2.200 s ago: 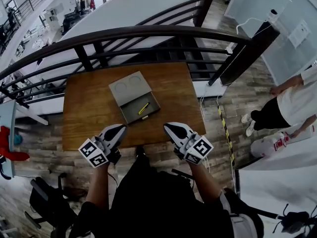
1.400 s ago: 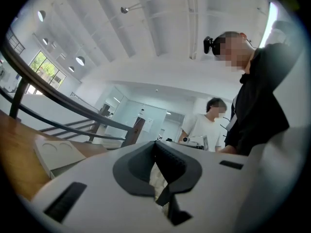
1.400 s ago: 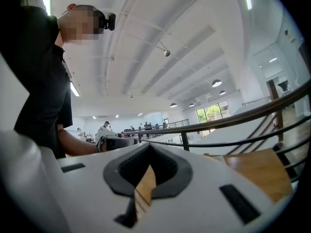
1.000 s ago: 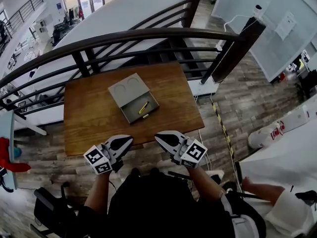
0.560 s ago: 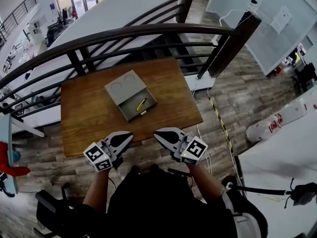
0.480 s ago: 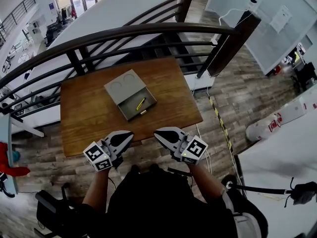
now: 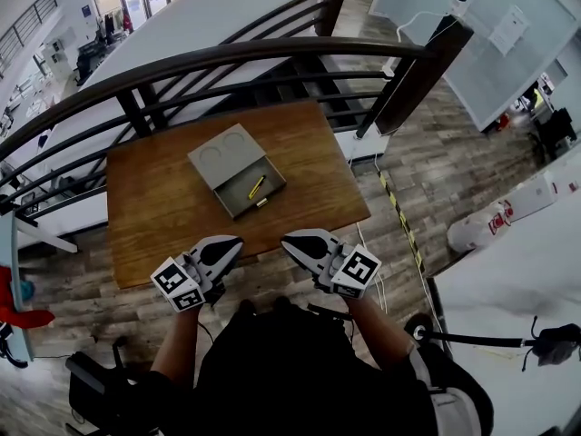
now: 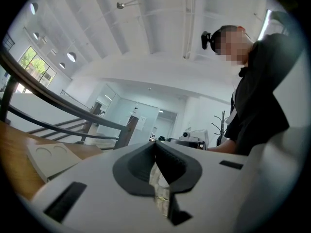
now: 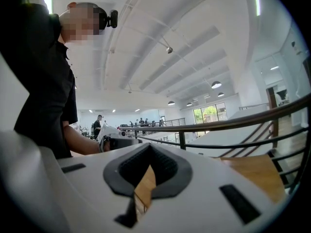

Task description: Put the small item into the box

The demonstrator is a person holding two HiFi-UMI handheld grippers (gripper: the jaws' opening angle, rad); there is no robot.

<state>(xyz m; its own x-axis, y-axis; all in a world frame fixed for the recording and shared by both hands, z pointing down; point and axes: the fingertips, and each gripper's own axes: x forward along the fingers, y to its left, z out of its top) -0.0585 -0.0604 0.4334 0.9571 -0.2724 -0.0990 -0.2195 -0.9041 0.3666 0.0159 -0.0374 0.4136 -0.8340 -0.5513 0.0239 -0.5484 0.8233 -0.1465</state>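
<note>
A grey box (image 7: 250,192) lies open on the wooden table (image 7: 154,216), its lid (image 7: 221,151) folded back. In its tray lies a small yellow stick-shaped item (image 7: 257,187), with a second small pale piece (image 7: 261,203) at the tray's near edge. My left gripper (image 7: 231,242) and right gripper (image 7: 289,240) hover side by side over the table's near edge, well short of the box. Both are shut with nothing between the pads. The left gripper view shows the shut jaw tips (image 8: 155,144) and the lid (image 8: 48,154) at lower left. The right gripper view shows shut tips (image 9: 148,147).
A dark curved railing (image 7: 227,62) runs behind the table, with a thick dark post (image 7: 413,71) at the right. Yellow-black tape (image 7: 399,225) and a white bag (image 7: 477,230) lie on the plank floor to the right. A red object (image 7: 18,298) sits at far left.
Both grippers have drawn back off the table's near edge and closer together, then held still. The head view has drifted slightly. A person at the right has left the view.
</note>
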